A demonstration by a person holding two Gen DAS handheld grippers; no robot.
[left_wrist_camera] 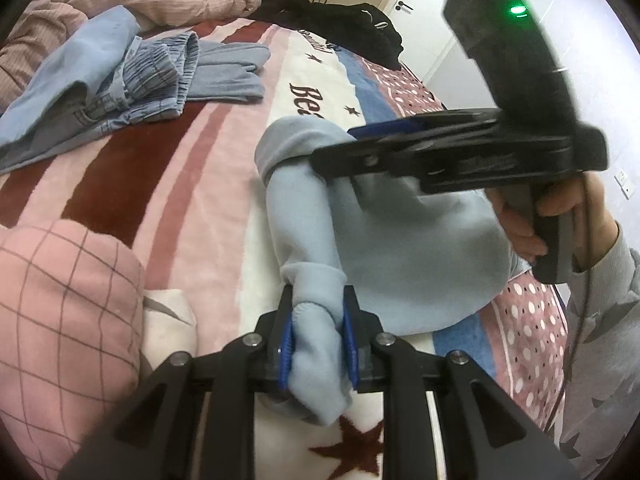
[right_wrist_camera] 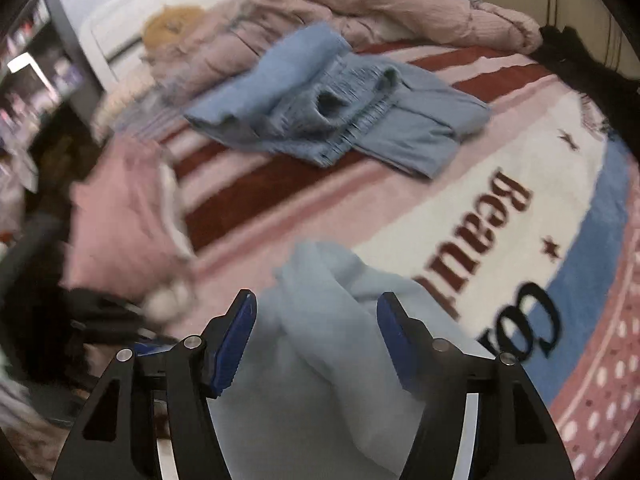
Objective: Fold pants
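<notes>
**Left wrist view shows a grip; right wrist view shows spread jaws**

Left wrist view gives the clearest look: the left gripper (left_wrist_camera: pixel 318 334) pinches a bunched fold of the pale blue pants (left_wrist_camera: pixel 400 248), its blue pads pressed against the cloth on both sides. The pants lie on the striped blanket (left_wrist_camera: pixel 192 168), partly hidden behind the right gripper (left_wrist_camera: pixel 332 146), which crosses in front of them, held by a hand (left_wrist_camera: pixel 556 208) in a grey sleeve. From this side I cannot tell how its jaws stand.

The right wrist view settles that: the right gripper (right_wrist_camera: pixel 316 328) is spread, pads clear of the pants (right_wrist_camera: pixel 320 360) bunched between them. This view is blurred, and the room at its left edge is hard to make out. Both views show other blue clothes (left_wrist_camera: pixel 120 88) heaped farther up the blanket, well apart from the pants.
</notes>
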